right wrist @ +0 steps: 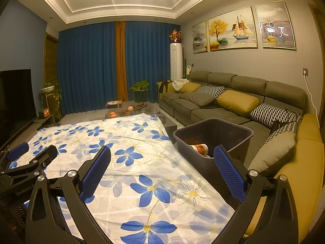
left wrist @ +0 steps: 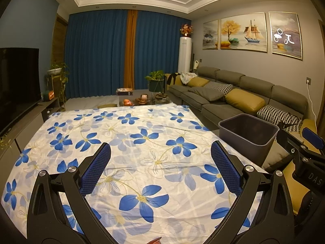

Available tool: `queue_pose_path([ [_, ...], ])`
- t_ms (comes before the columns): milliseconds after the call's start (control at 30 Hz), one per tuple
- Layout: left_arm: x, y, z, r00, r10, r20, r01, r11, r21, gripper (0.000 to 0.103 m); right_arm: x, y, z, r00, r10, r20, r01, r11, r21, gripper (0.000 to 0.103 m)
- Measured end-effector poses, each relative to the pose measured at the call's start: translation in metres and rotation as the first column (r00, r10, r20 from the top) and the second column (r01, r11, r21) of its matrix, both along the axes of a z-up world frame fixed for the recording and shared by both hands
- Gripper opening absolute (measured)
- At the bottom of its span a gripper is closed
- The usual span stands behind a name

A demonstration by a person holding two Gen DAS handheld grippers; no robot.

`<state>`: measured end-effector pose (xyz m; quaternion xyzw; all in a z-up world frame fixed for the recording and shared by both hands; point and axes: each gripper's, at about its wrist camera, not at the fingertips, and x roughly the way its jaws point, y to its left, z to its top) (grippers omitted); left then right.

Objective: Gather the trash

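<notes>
Right wrist view: a crumpled paper cup (right wrist: 200, 149) printed in white and orange is seen lying on its side inside the dark grey bin (right wrist: 233, 131), near the bin's closest wall. The bin is placed at the right edge of the floral cloth (right wrist: 142, 162), between the cloth-covered surface and the grey sofa (right wrist: 223, 113). The right gripper (right wrist: 162, 162) is held above the near part of the cloth with its jaws spread wide and nothing gripped between the blue pads; its right finger is seen in front of the bin's near wall. In the left wrist view the left gripper (left wrist: 160, 160) is likewise opened wide and empty above the middle of the cloth, and the bin (left wrist: 264, 140) is shown to its right. A small reddish object (left wrist: 155, 240) is cut off by the bottom edge of that view, and what it is cannot be told. Yellow and patterned cushions are spread along the sofa. At the far end, a low table (right wrist: 130, 109) with small items is set before blue curtains (right wrist: 87, 67), and a dark television (right wrist: 16, 97) is mounted at the left.
</notes>
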<state>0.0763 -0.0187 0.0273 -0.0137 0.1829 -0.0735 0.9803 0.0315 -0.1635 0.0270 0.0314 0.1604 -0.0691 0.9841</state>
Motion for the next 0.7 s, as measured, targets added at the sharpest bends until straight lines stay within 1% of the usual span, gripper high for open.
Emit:
queue_pose_path([
  [700, -0.0003, -0.0004, -0.0018, 1.000, -0.002, -0.005, 0.002, 1.000, 0.001, 0.097, -0.0007, -0.0019, -0.0006, 1.000, -0.003, -0.002, 0.003, 1.000, 0.016, 0.097],
])
